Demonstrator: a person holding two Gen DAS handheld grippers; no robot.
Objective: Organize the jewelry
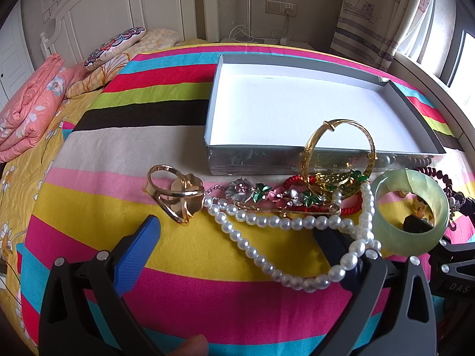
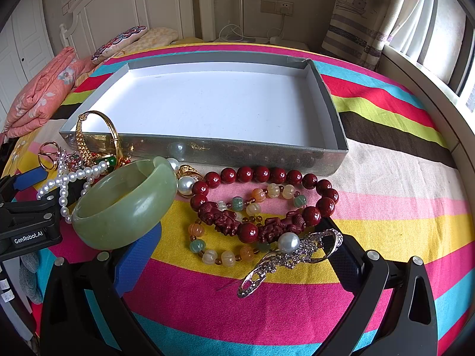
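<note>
A: How far along can the organizing be judged to be?

B: Barely begun, it would seem. The grey box (image 2: 190,151) is seen with a bare white floor; nothing has been placed in it, and every piece lies outside on the striped bedspread (image 2: 386,184), just in front of the box's near wall.

A: And how is the jewelry itself described?

B: A tangled heap. A pearl necklace (image 1: 261,222) is looped across the left gripper (image 1: 237,237), draped over its right finger. Beside it a pale green jade bangle (image 2: 124,204) is tilted up on its edge, resting against the right gripper's left finger. A gold bangle (image 1: 338,154) is propped against the box wall, with a gold ring clasp (image 1: 175,190) to its left and enamel flower pieces between them. A dark red bead bracelet (image 2: 267,201), a smaller strand of amber and green beads inside it, and a rhinestone brooch (image 2: 291,255) with a pearl are spread before the right gripper (image 2: 234,252).

A: The jaws?

B: Both pairs are held wide apart; nothing is clamped.
</note>
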